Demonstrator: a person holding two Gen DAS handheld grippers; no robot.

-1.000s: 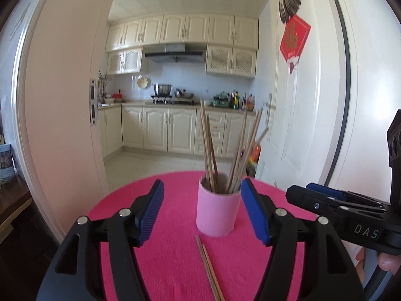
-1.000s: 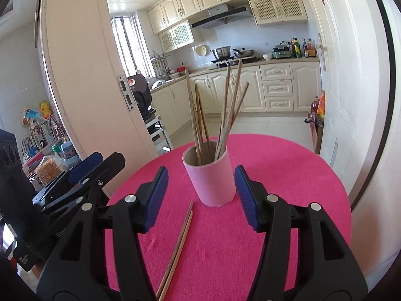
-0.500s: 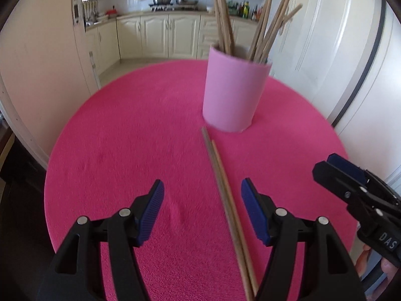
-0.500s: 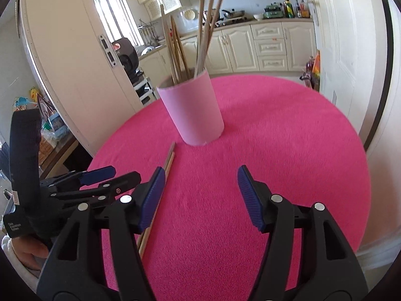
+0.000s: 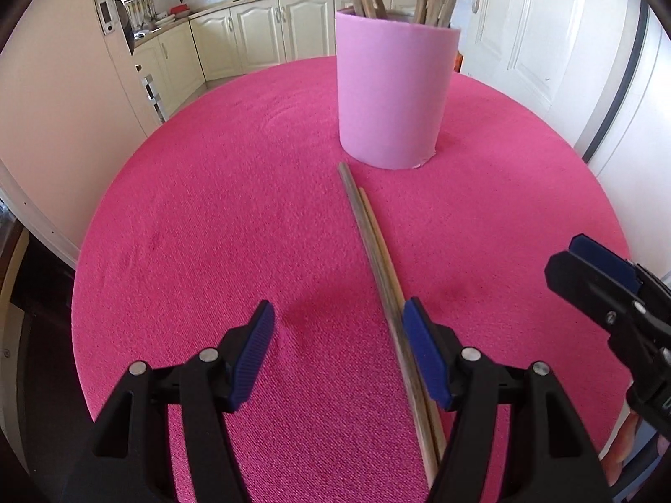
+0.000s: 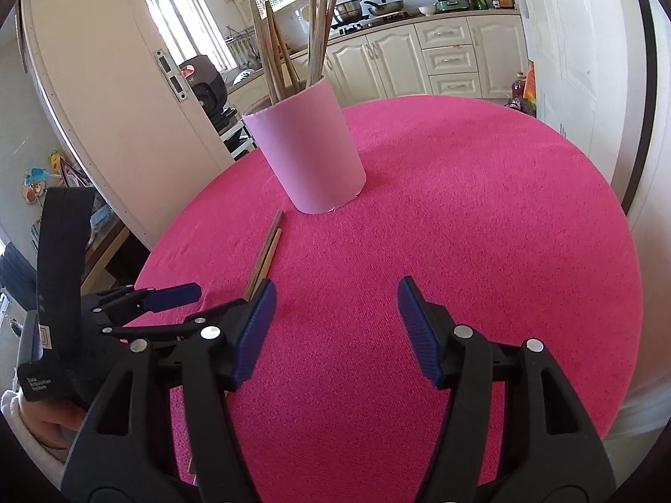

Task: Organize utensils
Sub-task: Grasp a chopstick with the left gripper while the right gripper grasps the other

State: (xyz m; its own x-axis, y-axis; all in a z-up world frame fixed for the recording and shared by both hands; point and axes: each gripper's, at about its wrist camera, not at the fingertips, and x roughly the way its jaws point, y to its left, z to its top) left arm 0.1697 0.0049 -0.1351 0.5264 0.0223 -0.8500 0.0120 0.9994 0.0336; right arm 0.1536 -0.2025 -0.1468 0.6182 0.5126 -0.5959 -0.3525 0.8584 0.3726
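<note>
Chopsticks [image 5: 379, 251], near ends hidden under left gripper [image 5: 337, 346].

Two loose chopsticks [image 5: 377, 247], one holder [image 5: 392, 92]

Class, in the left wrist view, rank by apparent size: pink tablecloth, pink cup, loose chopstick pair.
1. pink tablecloth
2. pink cup
3. loose chopstick pair, longer than the cup but far thinner; nearness exaggerates its length.

Pink cup [image 5: 394, 96] blocks far side; cloth [image 5: 218, 209] left of chopsticks [image 5: 373, 230] bare.
</note>
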